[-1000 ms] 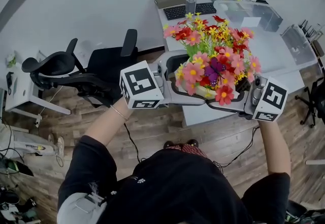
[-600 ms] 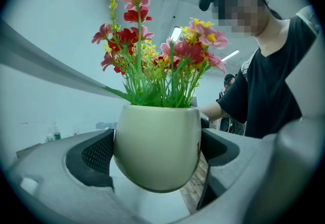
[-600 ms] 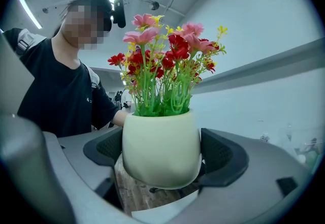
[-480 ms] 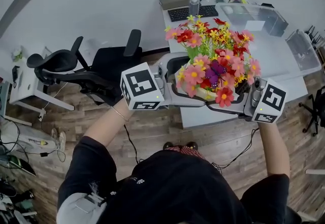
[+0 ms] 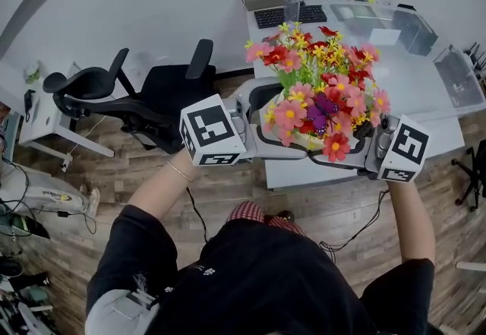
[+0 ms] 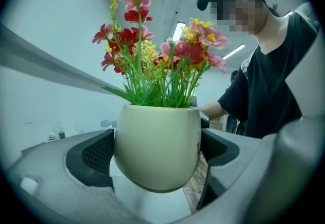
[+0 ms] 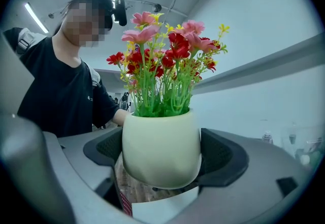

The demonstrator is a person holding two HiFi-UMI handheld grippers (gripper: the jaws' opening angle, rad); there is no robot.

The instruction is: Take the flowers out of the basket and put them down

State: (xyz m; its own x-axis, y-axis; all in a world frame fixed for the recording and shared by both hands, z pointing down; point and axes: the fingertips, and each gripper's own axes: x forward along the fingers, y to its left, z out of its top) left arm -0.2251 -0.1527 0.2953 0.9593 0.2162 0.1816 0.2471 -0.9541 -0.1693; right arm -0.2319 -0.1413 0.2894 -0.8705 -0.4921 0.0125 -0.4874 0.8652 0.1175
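Observation:
A bunch of pink, red and yellow artificial flowers (image 5: 323, 90) stands in a pale cream round pot (image 6: 157, 149), held in the air in front of the person. My left gripper (image 5: 282, 145) is shut on the pot from the left. My right gripper (image 5: 343, 157) is shut on it from the right. In the right gripper view the pot (image 7: 161, 149) sits between both dark jaw pads, stems upright. The blooms hide most of the pot in the head view. No basket is in view.
A white desk (image 5: 433, 98) lies just beyond the pot, with a keyboard (image 5: 285, 16), bottles (image 5: 291, 5) and clear plastic boxes (image 5: 387, 22) at its far side. A black office chair (image 5: 144, 102) stands left on the wooden floor.
Both grippers keep their hold on the pot, which stays at about the same spot in view. The room has drifted slightly in the head view as the person shifts.

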